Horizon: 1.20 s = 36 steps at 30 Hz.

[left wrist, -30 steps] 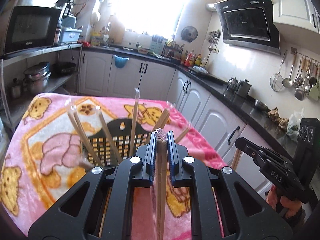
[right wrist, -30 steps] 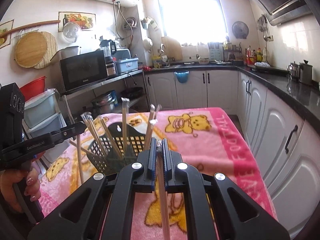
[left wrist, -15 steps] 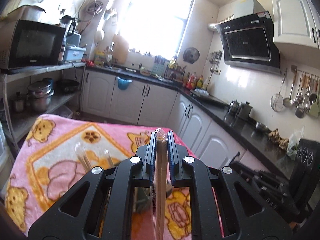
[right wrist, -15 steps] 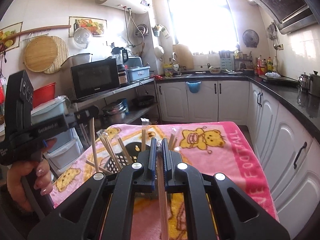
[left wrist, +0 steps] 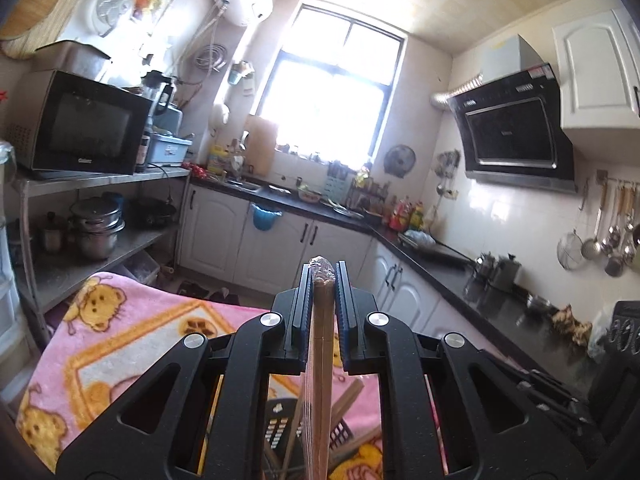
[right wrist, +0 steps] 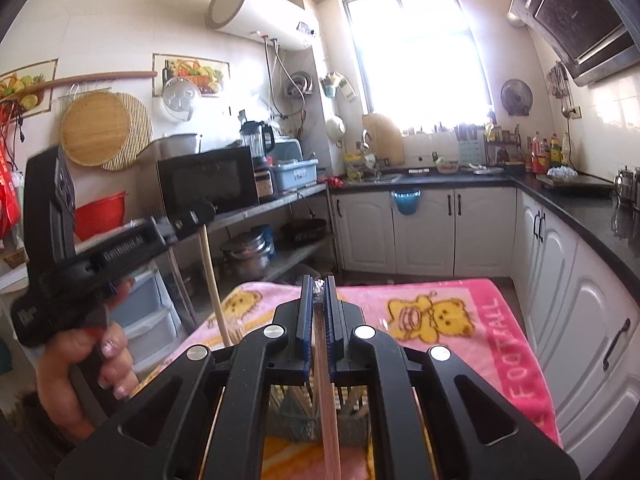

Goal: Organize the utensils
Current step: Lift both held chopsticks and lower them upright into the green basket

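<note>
Pinching a wrapped pair of chopsticks (left wrist: pixel 320 364), the left tongs (left wrist: pixel 323 276) are pressed nearly together above the pink-blanketed desk (left wrist: pixel 132 344). The right tongs (right wrist: pixel 319 292) likewise clamp wrapped chopsticks (right wrist: pixel 326 396). Below them, the black utensil basket (left wrist: pixel 280 420) is mostly hidden behind the tongs' bodies.

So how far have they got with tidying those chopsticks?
Partway, it seems. Several chopsticks already stand in the black basket on the pink blanket. In hand: the left claw is shut on a wrapped pair of chopsticks, and the right claw on another pair, both lifted above the basket. Still left: setting these two pairs down.
</note>
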Each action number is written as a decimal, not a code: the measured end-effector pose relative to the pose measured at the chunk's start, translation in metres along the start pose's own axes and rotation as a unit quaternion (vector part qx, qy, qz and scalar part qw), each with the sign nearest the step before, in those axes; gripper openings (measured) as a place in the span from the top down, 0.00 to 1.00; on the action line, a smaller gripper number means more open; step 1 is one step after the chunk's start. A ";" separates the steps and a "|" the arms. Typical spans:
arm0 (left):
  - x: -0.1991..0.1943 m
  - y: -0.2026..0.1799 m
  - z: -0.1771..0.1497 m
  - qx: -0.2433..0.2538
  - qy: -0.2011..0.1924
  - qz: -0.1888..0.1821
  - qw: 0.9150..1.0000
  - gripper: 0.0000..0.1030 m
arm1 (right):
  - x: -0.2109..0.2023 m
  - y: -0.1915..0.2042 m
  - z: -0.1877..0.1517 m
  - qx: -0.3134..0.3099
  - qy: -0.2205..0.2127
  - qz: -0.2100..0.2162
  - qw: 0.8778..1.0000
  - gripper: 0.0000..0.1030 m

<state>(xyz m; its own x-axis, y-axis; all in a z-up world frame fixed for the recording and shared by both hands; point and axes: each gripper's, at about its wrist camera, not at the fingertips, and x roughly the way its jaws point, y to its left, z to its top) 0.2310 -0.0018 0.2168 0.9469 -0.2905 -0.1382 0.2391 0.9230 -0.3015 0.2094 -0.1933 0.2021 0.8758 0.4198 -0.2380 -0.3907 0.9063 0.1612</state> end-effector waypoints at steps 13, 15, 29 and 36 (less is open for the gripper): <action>0.029 0.008 -0.005 0.001 -0.027 0.041 0.999 0.93 | 0.029 -0.016 0.031 0.018 -0.028 0.007 0.999 0.94; 0.032 0.010 -0.007 -0.001 -0.033 0.046 0.998 0.93 | 0.032 -0.021 0.032 0.021 -0.030 0.007 0.999 0.94; 0.055 0.007 -0.033 0.014 -0.049 0.080 0.995 0.93 | 0.055 -0.031 0.020 -0.004 -0.063 -0.006 0.998 0.94; 0.062 0.011 -0.045 0.019 -0.060 0.082 0.995 0.93 | 0.073 -0.037 0.003 -0.009 -0.051 -0.016 0.999 0.94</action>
<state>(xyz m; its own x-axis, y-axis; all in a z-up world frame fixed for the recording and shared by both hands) 0.2830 -0.0211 0.1620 0.9920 -0.1062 -0.0686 0.0861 0.9649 -0.2481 0.2881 -0.1960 0.1816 0.9122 0.3838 -0.1437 -0.3656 0.9205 0.1377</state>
